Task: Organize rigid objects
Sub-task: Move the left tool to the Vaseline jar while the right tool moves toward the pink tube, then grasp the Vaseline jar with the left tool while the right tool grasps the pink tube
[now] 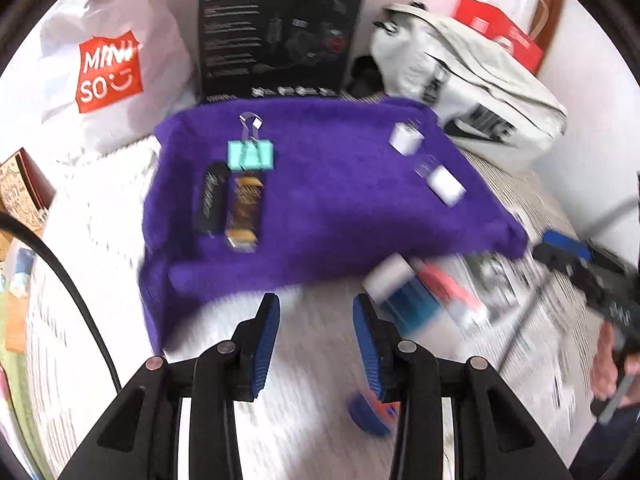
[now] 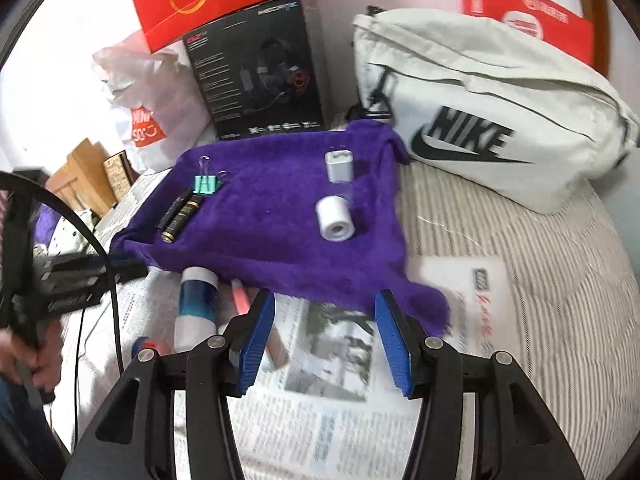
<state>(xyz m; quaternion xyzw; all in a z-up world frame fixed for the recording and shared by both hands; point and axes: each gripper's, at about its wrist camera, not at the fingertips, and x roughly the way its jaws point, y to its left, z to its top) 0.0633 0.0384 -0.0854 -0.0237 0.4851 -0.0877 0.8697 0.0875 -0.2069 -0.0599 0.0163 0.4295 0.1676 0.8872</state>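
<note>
Left hand-held gripper [image 1: 316, 308]: you hold it above the white bed cover, just before the near edge of the purple fluffy towel [image 1: 320, 184]; its blue pads stand apart and nothing is between them.
Right hand-held gripper [image 2: 325, 306]: its jaws are also spread wide and empty, over the printed newspaper [image 2: 332, 412] at the near edge of the towel.
Towel, left part: a teal binder clip with silver handles [image 1: 251, 154] lies at the back; just before it a black battery [image 1: 210, 200] and a gold-and-black battery [image 1: 245, 210] lie side by side.
Towel, right part: two small white plastic cylinders with clear caps, one at the back [image 2: 339, 165] and one nearer to you [image 2: 335, 224], stand apart from each other.
Off the towel: a white-and-blue tube [image 2: 197, 308] and a pink stick-shaped object [image 2: 242, 298] lie on the newspaper beside the near edge; blur hides their details.
Behind the towel: a black headphone box [image 2: 260, 72] and a white Nike bag [image 2: 480, 108].
</note>
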